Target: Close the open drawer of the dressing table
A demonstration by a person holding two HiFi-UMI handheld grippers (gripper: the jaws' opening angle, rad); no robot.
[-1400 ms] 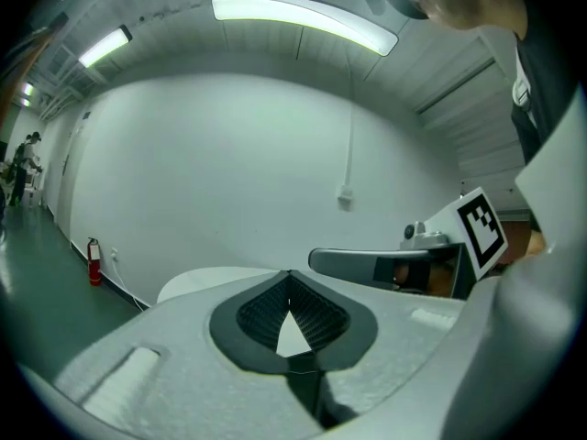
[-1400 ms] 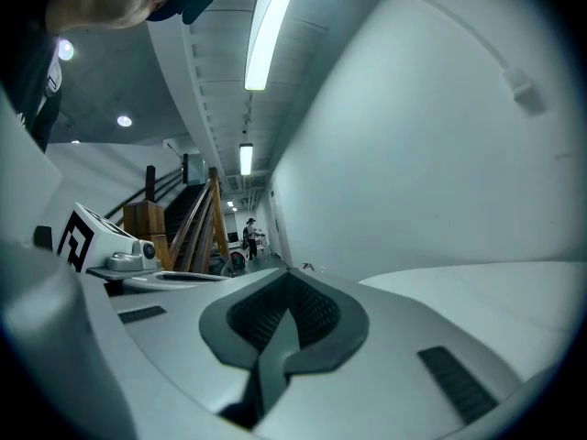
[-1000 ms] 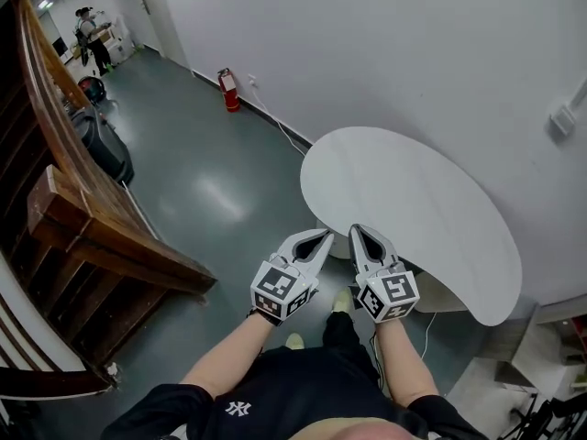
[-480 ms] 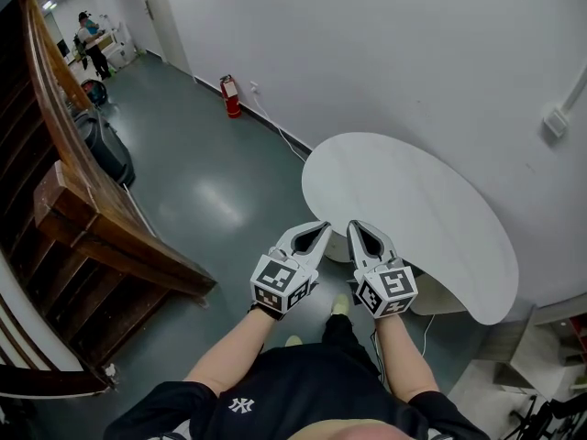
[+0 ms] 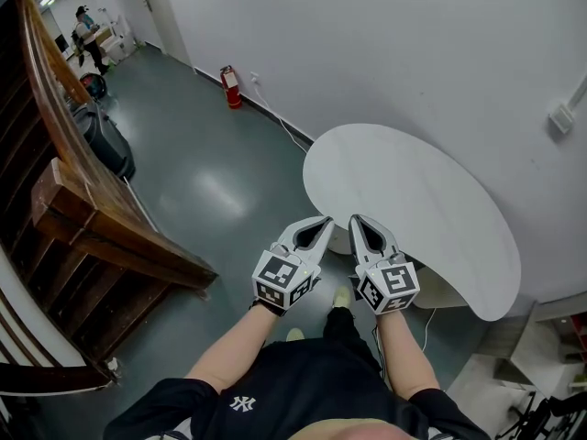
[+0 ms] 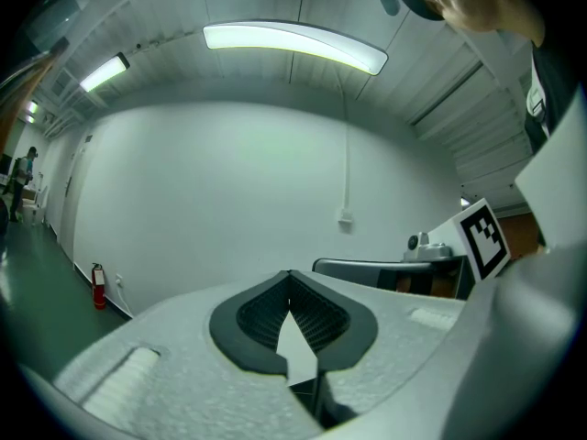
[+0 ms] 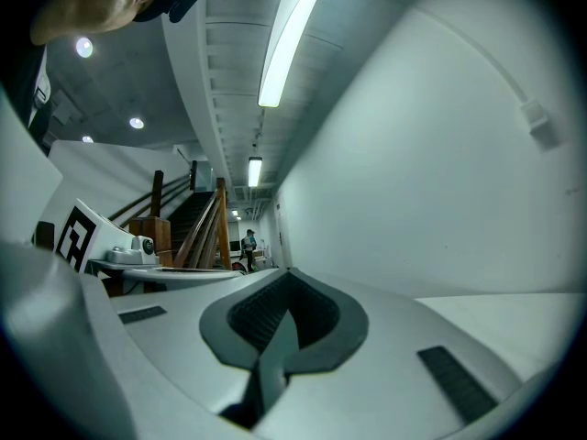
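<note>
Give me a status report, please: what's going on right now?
Left gripper and right gripper shut, empty, side by side before the table. Drawer not clear from here. Nothing seen in the way.

Smooth matt white tabletop [image 5: 413, 200], glossy grey-green floor [image 5: 197, 154], varnished wooden banister [image 5: 110, 236].
</note>
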